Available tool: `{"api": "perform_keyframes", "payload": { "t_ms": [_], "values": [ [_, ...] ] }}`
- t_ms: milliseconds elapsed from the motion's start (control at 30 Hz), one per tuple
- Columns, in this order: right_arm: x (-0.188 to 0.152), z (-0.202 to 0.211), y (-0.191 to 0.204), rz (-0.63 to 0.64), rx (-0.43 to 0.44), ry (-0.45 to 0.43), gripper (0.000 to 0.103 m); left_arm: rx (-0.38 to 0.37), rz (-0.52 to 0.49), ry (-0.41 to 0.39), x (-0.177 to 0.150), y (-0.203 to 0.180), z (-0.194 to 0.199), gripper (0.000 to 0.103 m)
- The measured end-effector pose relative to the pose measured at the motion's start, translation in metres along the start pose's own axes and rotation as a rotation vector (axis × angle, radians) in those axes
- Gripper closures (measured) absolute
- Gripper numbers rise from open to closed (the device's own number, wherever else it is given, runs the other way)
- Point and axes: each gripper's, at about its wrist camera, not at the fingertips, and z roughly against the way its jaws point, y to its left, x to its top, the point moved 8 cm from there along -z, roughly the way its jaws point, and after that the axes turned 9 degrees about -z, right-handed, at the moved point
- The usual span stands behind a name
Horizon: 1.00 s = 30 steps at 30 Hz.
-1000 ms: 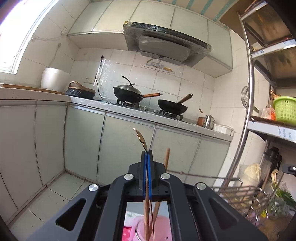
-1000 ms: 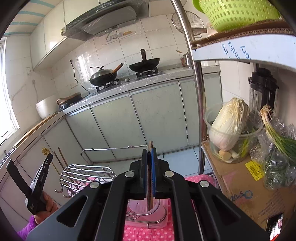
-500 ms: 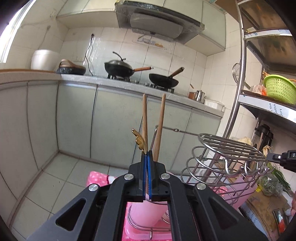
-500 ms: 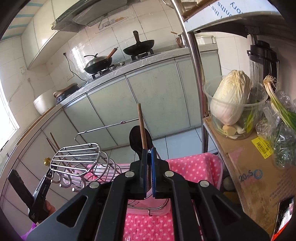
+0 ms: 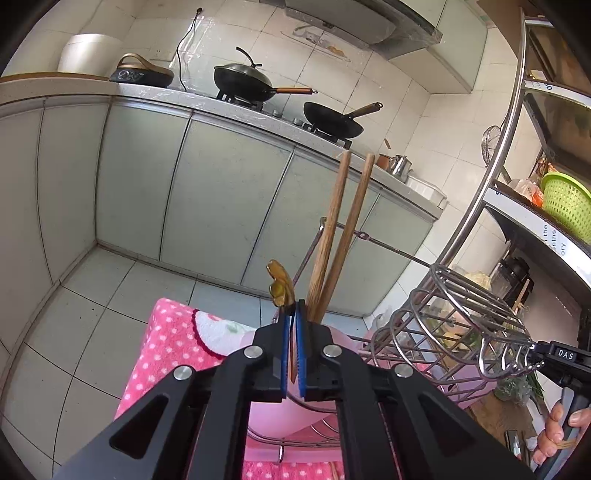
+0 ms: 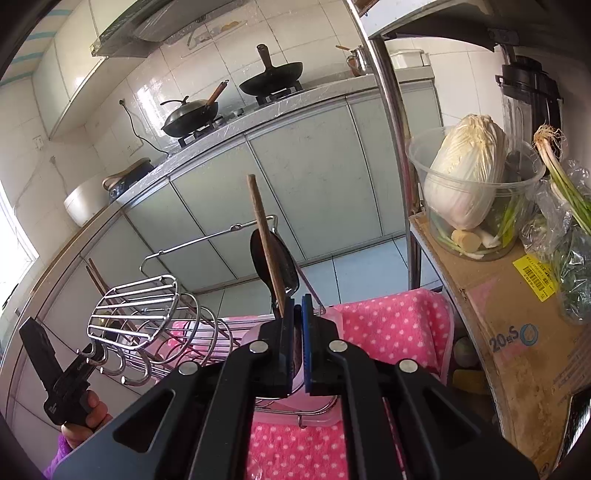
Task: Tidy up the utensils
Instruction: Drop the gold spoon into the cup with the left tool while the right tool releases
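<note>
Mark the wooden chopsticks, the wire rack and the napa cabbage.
wooden chopsticks (image 5: pixel 334 236), left wrist view, mid-shaft.
wire rack (image 6: pixel 135 306), right wrist view, top grille.
napa cabbage (image 6: pixel 465 173), right wrist view, middle of the head.

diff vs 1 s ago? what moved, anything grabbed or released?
Both grippers tipped down toward the pink cup. The left gripper, holding the gold-ended utensil, is easing its jaws open; the right gripper keeps its wooden-handled utensil clamped. Nothing released yet. The wire rack and pink towel are unmoved.

This is a home kitchen: two black woks (image 5: pixel 328 120) stand on a gas stove, a range hood (image 5: pixel 354 18) hangs above, white wall tiles, grey-green cabinets (image 5: pixel 229 192), and a napa cabbage (image 6: pixel 467 170) nearby.
</note>
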Motion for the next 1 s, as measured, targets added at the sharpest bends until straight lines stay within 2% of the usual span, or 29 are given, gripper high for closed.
{"api": "perform_keyframes", "payload": {
  "t_ms": [133, 167, 200, 267, 300, 533, 700, 867, 933, 1000],
  "values": [
    [-0.001, -0.003, -0.001, -0.017, 0.019, 0.033, 0.097, -0.017, -0.001, 0.034, 0.004, -0.004, -0.002, 0.085],
    [-0.002, -0.003, 0.000, -0.016, 0.026, 0.041, 0.092, -0.025, 0.005, 0.040, 0.005, -0.005, -0.002, 0.080],
    [-0.003, -0.003, 0.000, -0.013, 0.029, 0.045, 0.083, -0.034, 0.011, 0.043, 0.006, -0.005, -0.001, 0.078],
    [-0.002, -0.001, 0.001, -0.008, 0.033, 0.034, 0.074, -0.042, 0.020, 0.036, 0.009, -0.005, 0.002, 0.074],
    [-0.002, 0.001, 0.002, -0.006, 0.037, 0.031, 0.072, -0.043, 0.020, 0.033, 0.011, -0.005, 0.003, 0.073],
    [0.010, 0.027, 0.009, 0.012, 0.045, -0.026, 0.072, -0.043, 0.009, -0.021, 0.031, -0.005, 0.025, 0.062],
    [0.005, 0.058, 0.019, 0.039, 0.049, -0.082, 0.072, -0.031, -0.001, -0.033, 0.040, -0.004, 0.044, 0.059],
    [-0.026, 0.083, 0.031, 0.092, 0.057, -0.099, 0.072, -0.028, 0.008, -0.038, 0.036, -0.001, 0.072, 0.059],
    [-0.044, 0.084, 0.033, 0.106, 0.065, -0.071, 0.072, -0.042, -0.003, -0.028, 0.029, -0.004, 0.084, 0.059],
    [-0.067, 0.078, 0.033, 0.105, 0.077, -0.004, 0.072, -0.051, -0.022, -0.010, 0.019, -0.008, 0.092, 0.059]
  ]
}}
